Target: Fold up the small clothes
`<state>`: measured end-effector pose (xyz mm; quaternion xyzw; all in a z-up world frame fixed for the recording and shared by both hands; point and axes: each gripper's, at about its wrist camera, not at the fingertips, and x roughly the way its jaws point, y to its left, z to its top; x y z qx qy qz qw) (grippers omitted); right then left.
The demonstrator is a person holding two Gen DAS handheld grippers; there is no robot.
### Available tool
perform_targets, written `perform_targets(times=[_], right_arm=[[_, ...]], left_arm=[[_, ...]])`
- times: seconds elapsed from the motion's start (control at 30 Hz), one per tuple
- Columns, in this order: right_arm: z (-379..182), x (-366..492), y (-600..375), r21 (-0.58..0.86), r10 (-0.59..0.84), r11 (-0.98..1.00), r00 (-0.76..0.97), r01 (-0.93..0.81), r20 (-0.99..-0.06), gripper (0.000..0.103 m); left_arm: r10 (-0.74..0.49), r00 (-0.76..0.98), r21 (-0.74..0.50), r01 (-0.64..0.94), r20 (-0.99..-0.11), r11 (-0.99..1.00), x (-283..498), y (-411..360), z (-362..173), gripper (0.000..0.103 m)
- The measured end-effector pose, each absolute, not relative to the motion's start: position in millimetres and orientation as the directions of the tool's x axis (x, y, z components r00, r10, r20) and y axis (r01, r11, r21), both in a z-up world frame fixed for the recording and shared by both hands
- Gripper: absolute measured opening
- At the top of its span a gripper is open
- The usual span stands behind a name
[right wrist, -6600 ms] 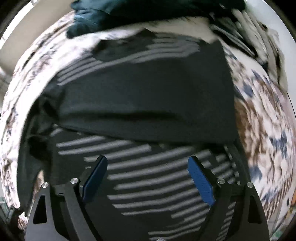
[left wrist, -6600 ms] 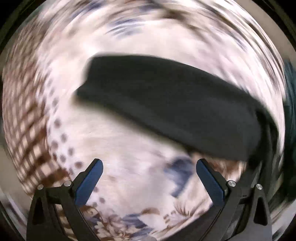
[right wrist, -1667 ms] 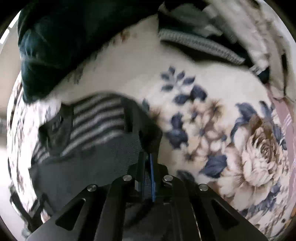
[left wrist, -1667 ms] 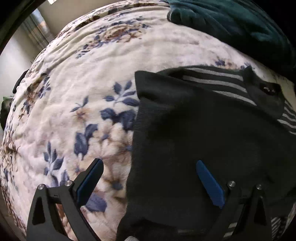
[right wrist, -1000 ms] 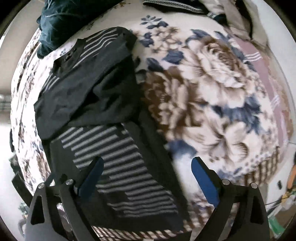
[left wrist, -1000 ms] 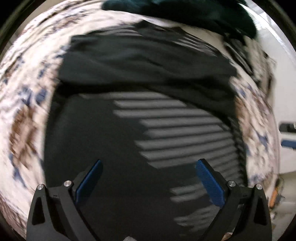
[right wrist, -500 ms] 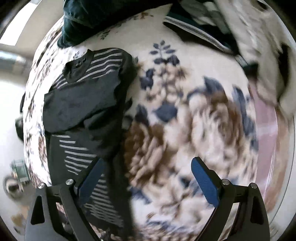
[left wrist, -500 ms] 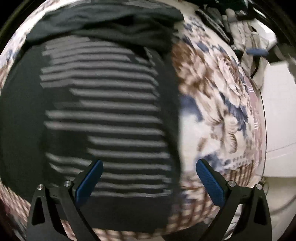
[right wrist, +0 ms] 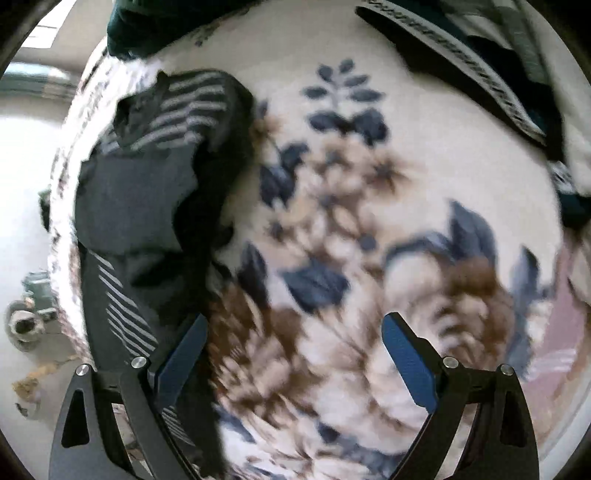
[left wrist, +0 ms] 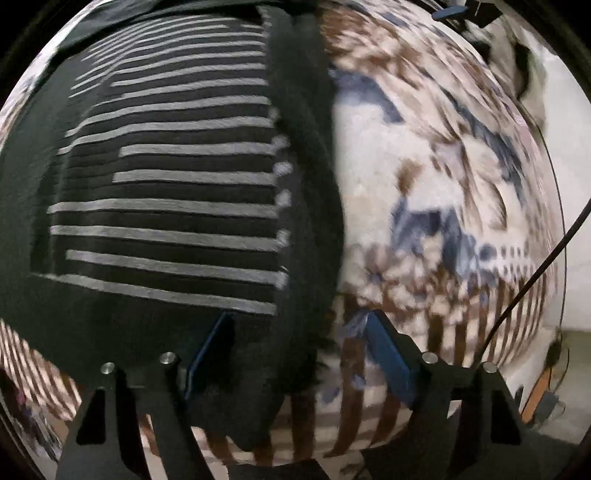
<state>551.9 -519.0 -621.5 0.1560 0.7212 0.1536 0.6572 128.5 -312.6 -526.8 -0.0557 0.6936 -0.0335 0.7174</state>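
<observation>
A floral blanket [right wrist: 354,206], cream with blue and brown flowers, fills both views, and motion blur smears much of its pattern. One dark sweater with grey stripes [left wrist: 173,206] lies flat on it; in the right wrist view it sits at the left, its upper part folded over so a plain dark panel covers some stripes, and its lower end is hidden behind the gripper frame. A dark green heap [right wrist: 147,26] is cut off at the top edge, and a pile of other clothes [right wrist: 480,62] at the upper right is too blurred to count.

The left gripper [left wrist: 295,354] points down at the sweater's bottom right corner; its fingers are closing, the hem's corner between them, the pads not visibly pressing. The right gripper [right wrist: 295,354] hovers over bare blanket, fingers wide apart, just right of the sweater's edge.
</observation>
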Motion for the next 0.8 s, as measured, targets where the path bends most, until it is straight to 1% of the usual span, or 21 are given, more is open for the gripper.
perform_targets(times=[0.17,0.27,0.3,0.33,0.37,0.4,0.43,0.47,0.5,0.53,0.67,0.73,0.8], right_arm=[[-648.0,602.3,-497.3,0.598,0.601,0.799,-0.055,0.062,-0.797,0.097],[-672.9,627.0,-480.3,0.633,0.636,0.771,-0.075,0.067,-0.768,0.097],[-681.3,633.1,-474.5,0.633,0.637,0.771,-0.086,0.074,-0.766,0.097],[-685.5,635.4,-470.9,0.646,0.651,0.759,-0.087,0.085,-0.754,0.098],[-689.1,638.3,-465.8,0.668,0.675,0.738,-0.085,0.097,-0.733,0.098],[-688.9,639.3,-461.8,0.673,0.68,0.732,-0.074,0.1,-0.729,0.097],[-686.2,638.2,-456.4,0.701,0.707,0.707,-0.047,0.093,-0.706,0.084],[-683.7,638.2,-450.8,0.7,0.705,0.709,-0.041,0.081,-0.708,0.071],[-682.4,638.8,-444.3,0.667,0.671,0.741,-0.047,0.075,-0.74,0.033],[-680.9,638.3,-440.0,0.654,0.659,0.751,-0.044,0.084,-0.751,0.021],[-658.1,638.7,-430.1,0.623,0.629,0.774,-0.03,0.115,-0.777,0.019],[-637.6,640.5,-425.8,0.599,0.605,0.794,-0.025,0.105,-0.796,0.018],[-612.0,643.2,-414.6,0.559,0.564,0.823,-0.026,0.101,-0.826,0.018]], left_arm=[[-0.096,0.065,-0.102,-0.093,-0.993,0.99,146.3,-313.5,-534.4,0.075],[-0.074,0.104,-0.085,-0.102,-0.992,0.991,153.0,-315.9,-535.3,0.075],[-0.067,0.118,-0.079,-0.103,-0.991,0.992,155.0,-316.9,-534.4,0.066],[-0.055,0.128,-0.069,-0.104,-0.99,0.992,154.7,-315.9,-533.0,0.049],[-0.04,0.139,-0.055,-0.107,-0.99,0.993,154.9,-314.9,-530.9,0.039],[-0.034,0.154,-0.051,-0.112,-0.987,0.992,155.9,-314.7,-528.4,0.019],[-0.032,0.167,-0.052,-0.116,-0.986,0.992,155.8,-311.9,-525.3,0.009],[-0.036,0.181,-0.059,-0.123,-0.983,0.991,155.5,-308.7,-521.4,0.008],[-0.041,0.194,-0.068,-0.133,-0.98,0.989,155.9,-305.9,-516.1,0.008],[-0.047,0.203,-0.076,-0.141,-0.978,0.987,155.4,-303.7,-512.6,0.007],[-0.087,0.254,-0.137,-0.185,-0.963,0.973,151.0,-275.9,-476.7,0.007],[-0.096,0.283,-0.158,-0.207,-0.954,0.965,145.3,-266.2,-459.5,0.007],[-0.111,0.314,-0.195,-0.251,-0.943,0.948,141.0,-240.9,-438.9,0.007]])
